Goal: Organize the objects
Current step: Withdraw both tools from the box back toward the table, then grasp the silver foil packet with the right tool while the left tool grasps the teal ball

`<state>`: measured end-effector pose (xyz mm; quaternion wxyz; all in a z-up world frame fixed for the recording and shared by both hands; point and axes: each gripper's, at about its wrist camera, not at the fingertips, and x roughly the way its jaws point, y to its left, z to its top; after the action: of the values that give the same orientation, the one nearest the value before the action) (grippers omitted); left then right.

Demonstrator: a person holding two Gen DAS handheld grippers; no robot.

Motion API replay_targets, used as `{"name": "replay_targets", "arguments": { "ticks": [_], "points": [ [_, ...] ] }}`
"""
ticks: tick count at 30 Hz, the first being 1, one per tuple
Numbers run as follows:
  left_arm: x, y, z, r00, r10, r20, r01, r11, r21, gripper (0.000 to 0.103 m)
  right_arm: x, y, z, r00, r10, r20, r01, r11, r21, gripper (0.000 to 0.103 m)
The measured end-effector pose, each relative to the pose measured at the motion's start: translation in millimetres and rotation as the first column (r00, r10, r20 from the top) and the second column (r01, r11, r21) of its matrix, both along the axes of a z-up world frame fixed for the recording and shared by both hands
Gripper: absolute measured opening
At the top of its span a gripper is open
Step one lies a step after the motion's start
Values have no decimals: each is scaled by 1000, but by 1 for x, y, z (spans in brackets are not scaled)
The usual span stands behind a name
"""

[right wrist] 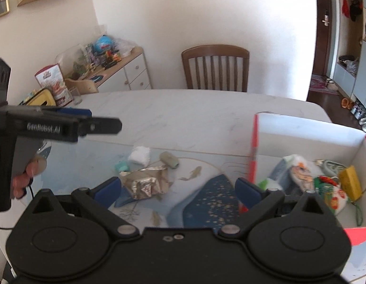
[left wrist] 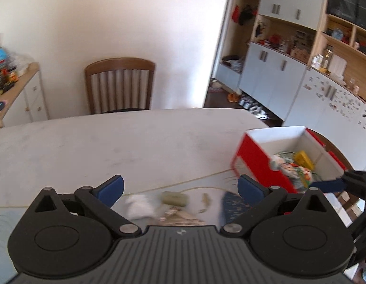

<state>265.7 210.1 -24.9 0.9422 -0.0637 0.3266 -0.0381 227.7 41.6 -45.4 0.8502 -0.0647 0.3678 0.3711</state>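
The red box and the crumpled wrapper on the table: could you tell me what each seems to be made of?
The red box looks like thin cardboard: matte white inside, glossy red outside, with flat folded walls. The crumpled wrapper appears to be metallic foil or foil-lined paper: sharp creases and silvery-gold glints, though blur leaves it uncertain.

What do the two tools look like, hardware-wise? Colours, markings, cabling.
Both match: left tool and right tool have black linkage arms with silver pivot pins, round black hubs, a ribbed dark grey body and blue finger pads. Seen side-on from the right wrist camera, the left one carries white "GenRobot.AI" lettering, a grey pistol grip and a thin black cable. The bare hand shows no sleeve.
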Motion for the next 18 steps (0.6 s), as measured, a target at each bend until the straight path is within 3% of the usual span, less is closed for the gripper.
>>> {"name": "replay_targets", "arguments": {
  "ticks": [7, 18],
  "points": [
    [7, 48, -23, 997, 72, -31, -72, 997, 12, 103, -1, 42, -23, 999, 31, -17, -32, 998, -48, 102],
    [32, 86, -72, 988, 91, -121, -89, 996, 28, 103, 4, 97, -57, 992, 122, -19, -123, 982, -141, 102]
  ]
}}
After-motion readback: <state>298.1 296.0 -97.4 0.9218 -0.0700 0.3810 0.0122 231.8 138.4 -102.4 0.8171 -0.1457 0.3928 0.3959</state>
